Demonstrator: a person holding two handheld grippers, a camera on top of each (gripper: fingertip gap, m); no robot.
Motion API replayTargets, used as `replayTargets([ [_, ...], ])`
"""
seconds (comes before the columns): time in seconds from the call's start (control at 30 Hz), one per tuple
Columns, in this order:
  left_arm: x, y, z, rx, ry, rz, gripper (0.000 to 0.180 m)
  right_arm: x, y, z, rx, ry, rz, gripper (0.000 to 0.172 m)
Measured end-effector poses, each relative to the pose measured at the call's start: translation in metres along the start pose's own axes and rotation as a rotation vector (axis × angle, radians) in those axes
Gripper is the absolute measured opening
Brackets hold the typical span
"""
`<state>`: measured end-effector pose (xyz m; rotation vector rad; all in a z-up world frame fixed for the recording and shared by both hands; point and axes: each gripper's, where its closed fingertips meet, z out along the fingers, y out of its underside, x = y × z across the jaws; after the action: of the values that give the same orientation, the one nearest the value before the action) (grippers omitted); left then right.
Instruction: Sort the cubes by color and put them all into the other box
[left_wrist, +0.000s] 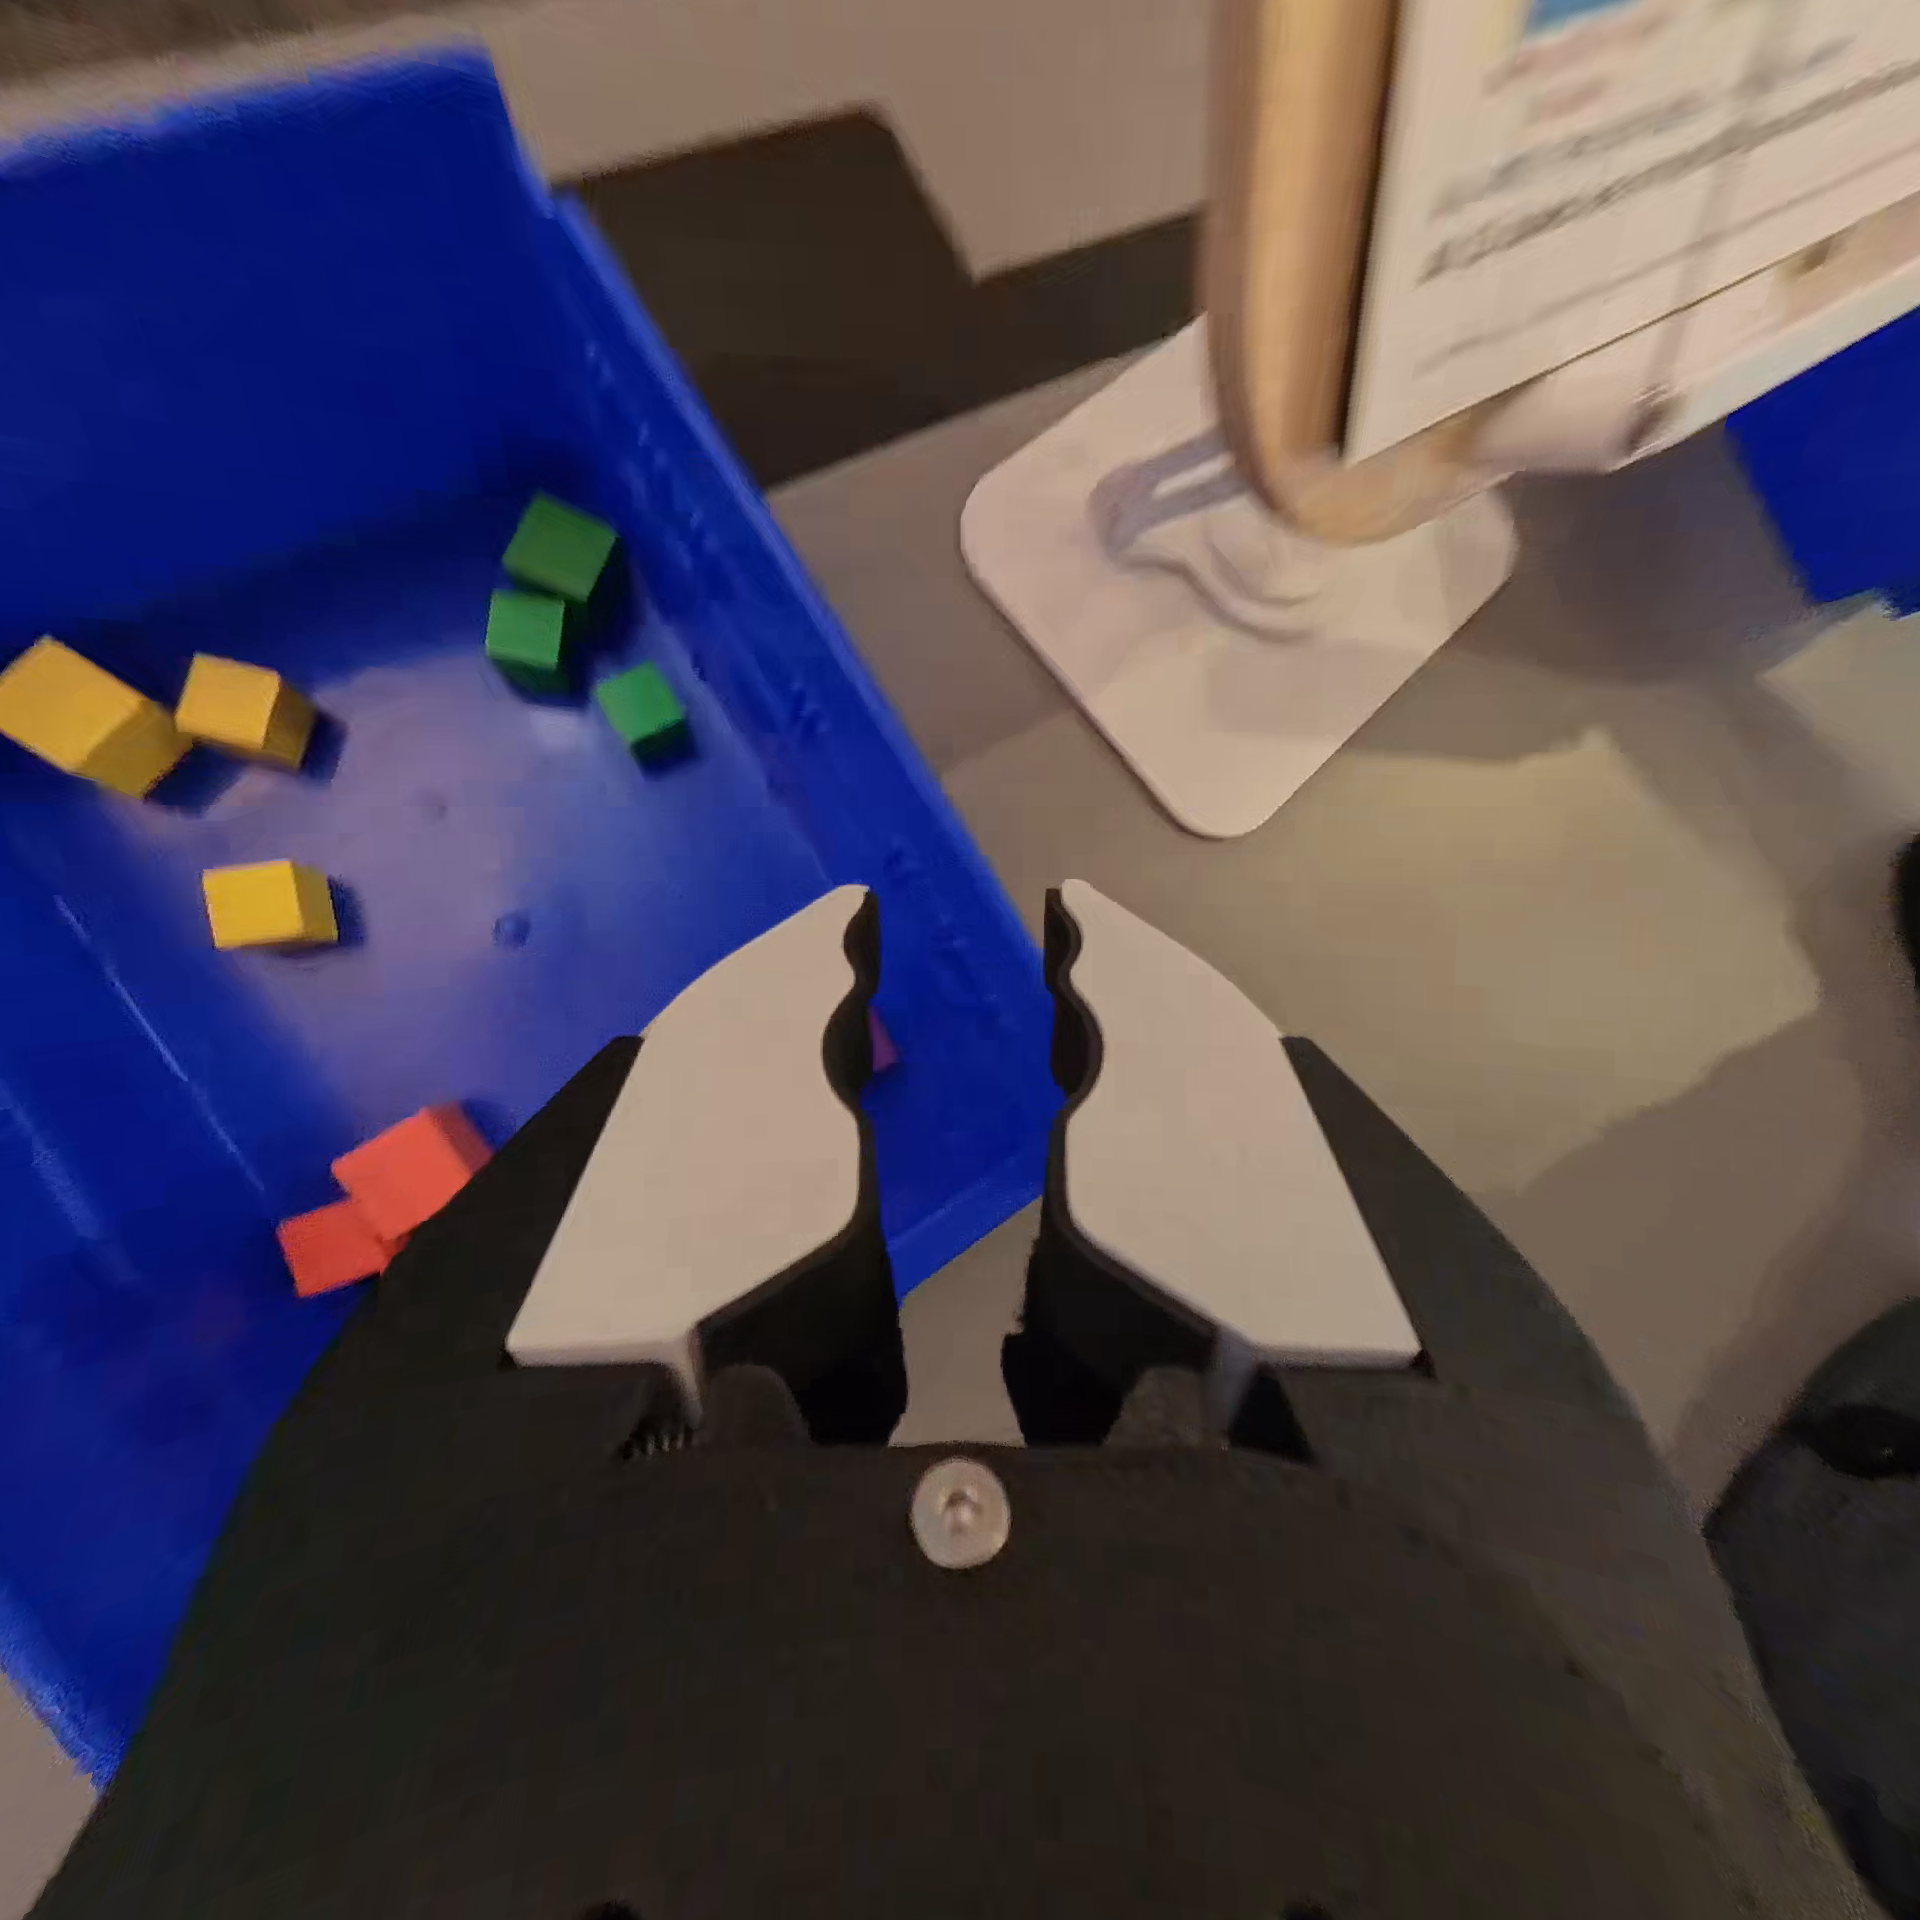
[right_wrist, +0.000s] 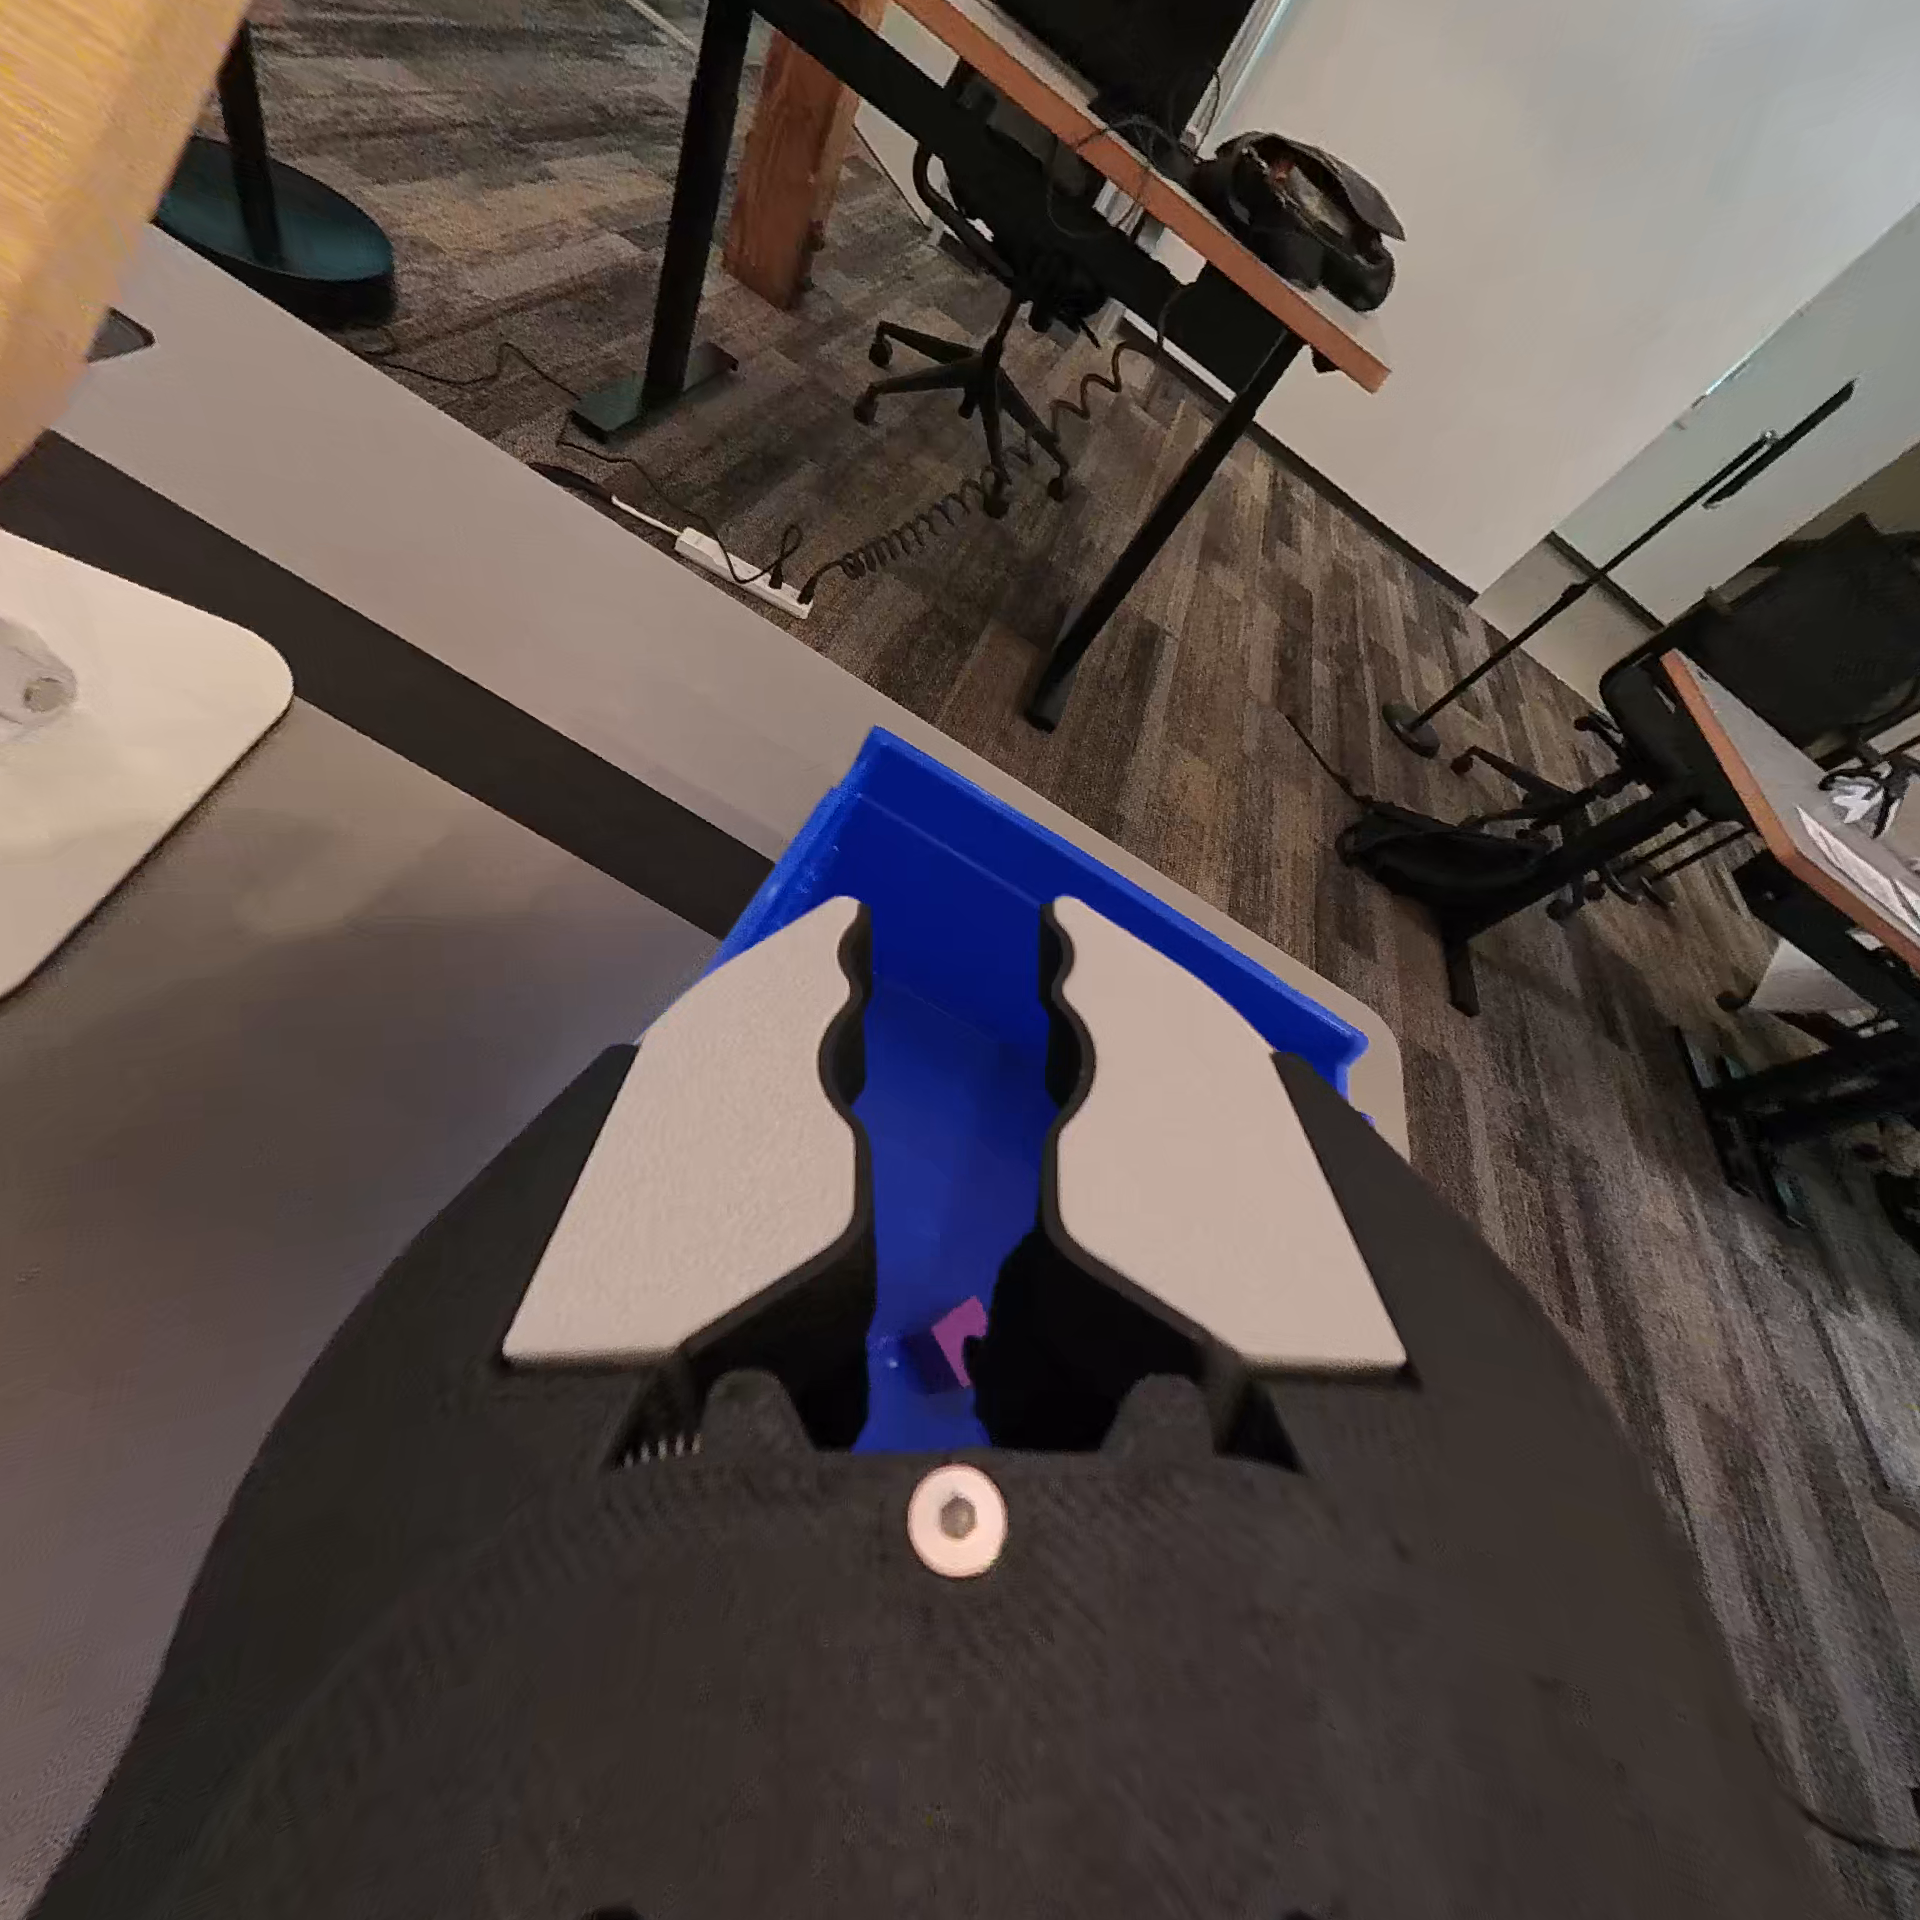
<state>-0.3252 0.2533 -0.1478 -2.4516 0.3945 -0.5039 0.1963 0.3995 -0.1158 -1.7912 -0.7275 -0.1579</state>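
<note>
Left wrist view: left claw (left_wrist: 961, 925) apart, bare, over blue box (left_wrist: 727, 540) rim; green cubes (left_wrist: 561, 592) at ten o'clock. Right claw (right_wrist: 951, 935) apart, bare.

I'm looking at a blue box (left_wrist: 665, 343) at the left of the left wrist view, plastic by the look of it, its floor glossy with pale highlights. The yellow cubes (left_wrist: 244, 707) and green cubes (left_wrist: 556, 545) inside show flat, matt painted faces. My left gripper (left_wrist: 961, 914) has smooth matt grey fingers (left_wrist: 727, 1143) edged in black on a rough, grainy black body, with a shiny metal screw (left_wrist: 958, 1512) low at centre. At upper right, a smooth white stand base (left_wrist: 1226, 665) carries a satin golden post (left_wrist: 1288, 208). In the right wrist view, the table (right_wrist: 260, 1039) reads smooth grey with a soft sheen, and the floor (right_wrist: 1299, 644) at right looks like coarse, mottled carpet.
</note>
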Motion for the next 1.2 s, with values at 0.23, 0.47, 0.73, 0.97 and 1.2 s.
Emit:
replayTargets([
  [0.23,-0.032,0.045,0.032,-0.242,-0.072,-0.055,0.037,-0.017,-0.003,0.007,0.001,-0.028,-0.026,0.03],
  [0.47,-0.043,0.072,0.046,-0.356,-0.059,-0.137,0.035,-0.029,-0.002,0.012,-0.012,-0.044,-0.051,0.03],
  [0.73,-0.04,0.094,0.066,-0.464,-0.006,-0.181,0.038,-0.04,-0.001,0.016,-0.025,-0.059,-0.085,0.03],
  [0.97,-0.043,0.105,0.075,-0.526,-0.017,-0.188,0.037,-0.038,-0.001,0.015,-0.023,-0.056,-0.084,0.03],
  [1.2,-0.047,0.105,0.076,-0.516,-0.032,-0.169,0.026,-0.041,-0.005,0.013,-0.016,-0.06,-0.101,0.03],
])
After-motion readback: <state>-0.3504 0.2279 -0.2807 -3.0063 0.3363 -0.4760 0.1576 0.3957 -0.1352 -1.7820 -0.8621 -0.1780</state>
